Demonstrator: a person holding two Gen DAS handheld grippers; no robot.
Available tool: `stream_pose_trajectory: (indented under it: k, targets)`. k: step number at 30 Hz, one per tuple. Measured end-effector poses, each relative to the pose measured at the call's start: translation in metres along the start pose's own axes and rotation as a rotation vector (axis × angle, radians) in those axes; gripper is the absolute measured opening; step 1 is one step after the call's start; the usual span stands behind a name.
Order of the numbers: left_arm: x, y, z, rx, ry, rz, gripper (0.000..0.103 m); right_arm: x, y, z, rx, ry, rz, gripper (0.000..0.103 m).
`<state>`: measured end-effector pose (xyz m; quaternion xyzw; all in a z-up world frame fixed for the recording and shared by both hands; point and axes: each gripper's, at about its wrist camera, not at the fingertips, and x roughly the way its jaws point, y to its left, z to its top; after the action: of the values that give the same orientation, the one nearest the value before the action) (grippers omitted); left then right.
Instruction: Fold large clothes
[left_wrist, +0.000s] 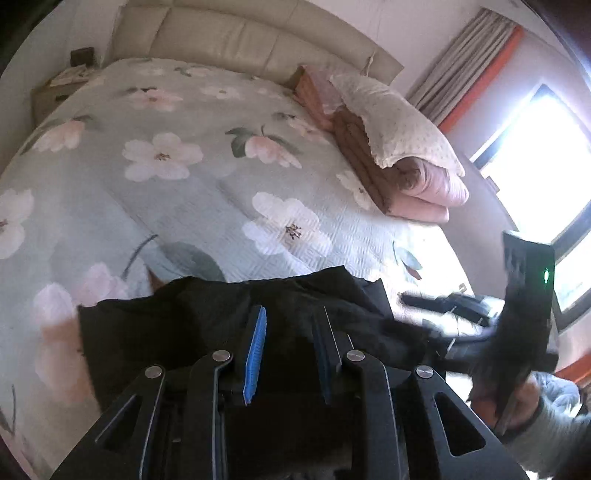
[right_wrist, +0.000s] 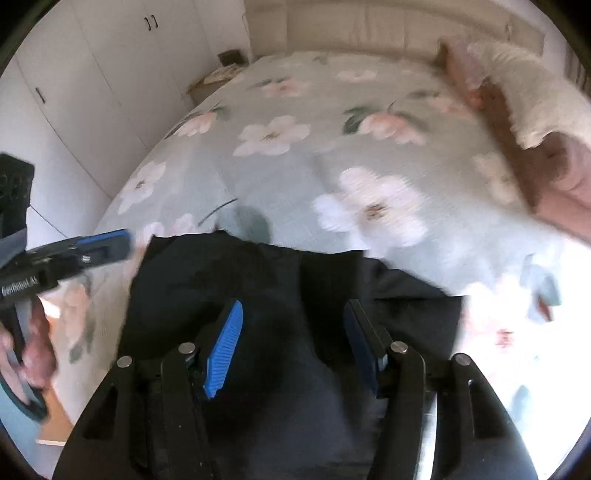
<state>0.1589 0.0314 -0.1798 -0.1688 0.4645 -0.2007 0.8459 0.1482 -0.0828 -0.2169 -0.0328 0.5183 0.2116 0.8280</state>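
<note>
One dark garment (right_wrist: 258, 295), two claws (left_wrist: 288, 347) (right_wrist: 291, 343)

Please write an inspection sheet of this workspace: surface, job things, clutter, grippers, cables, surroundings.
Surface: bed with floral bedspread, fairly flat.
Job's things: black garment lying at the near edge of the bed.
Clutter: stack of folded blankets with a white pillow on top, at the right side of the bed.
Grippers: left gripper over the garment, jaws narrow, grip unclear; right gripper open above the garment.
Cables: nothing seen.
Surroundings: padded headboard, white wardrobe, bright window, nightstand.
</note>
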Motion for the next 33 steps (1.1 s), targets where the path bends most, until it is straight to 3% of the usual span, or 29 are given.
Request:
stream_pose_trajectory:
  k: [3,5,7,8,9,10,12,15,19,22,24,27,30,33]
  targets:
    - [0.008,-0.009,-0.017,0.009,0.048,-0.043,0.026,0.014,0.024,-0.025,-0.063,0.076,0.155,0.06]
    - [0.015,-0.006,-0.04,0.005,0.113,-0.07,0.028,0.017,0.047,-0.06,-0.187,0.101,0.118,0.06]
    - [0.033,0.003,-0.071,-0.037,0.211,-0.1,0.04,0.035,0.058,-0.093,-0.255,0.159,0.081,0.059]
    - [0.048,0.01,-0.094,-0.066,0.283,-0.086,0.041,0.047,0.06,-0.107,-0.275,0.182,0.056,0.059]
    - [0.063,0.019,-0.117,-0.082,0.324,-0.024,0.041,0.064,0.061,-0.127,-0.306,0.201,0.007,0.059]
    - [0.07,0.025,-0.13,-0.088,0.333,0.012,0.04,0.075,0.059,-0.139,-0.316,0.209,-0.014,0.059]
    - [0.072,0.045,-0.158,-0.157,0.266,-0.027,0.038,0.086,0.046,-0.158,-0.257,0.179,0.009,0.059]
    - [0.065,0.046,-0.159,-0.208,0.223,-0.043,0.038,0.079,0.039,-0.156,-0.207,0.172,0.035,0.058]
    - [0.053,0.023,-0.151,-0.14,0.243,0.025,0.038,0.051,0.034,-0.141,-0.194,0.181,0.044,0.057]
    - [0.037,0.006,-0.144,-0.109,0.227,0.038,0.039,0.014,0.028,-0.116,-0.188,0.079,0.036,0.06]
    - [0.028,-0.002,-0.146,-0.109,0.205,0.021,0.049,0.002,0.024,-0.101,-0.169,0.019,0.01,0.061]
    - [0.04,0.003,-0.16,-0.105,0.233,0.059,0.055,0.03,0.012,-0.082,-0.164,0.03,-0.043,0.061]
    - [0.055,0.013,-0.179,-0.144,0.233,0.063,0.055,0.084,0.0,-0.1,-0.166,0.156,-0.074,0.056]
    - [0.056,0.009,-0.182,-0.144,0.221,0.096,0.055,0.089,-0.007,-0.11,-0.151,0.13,-0.043,0.056]
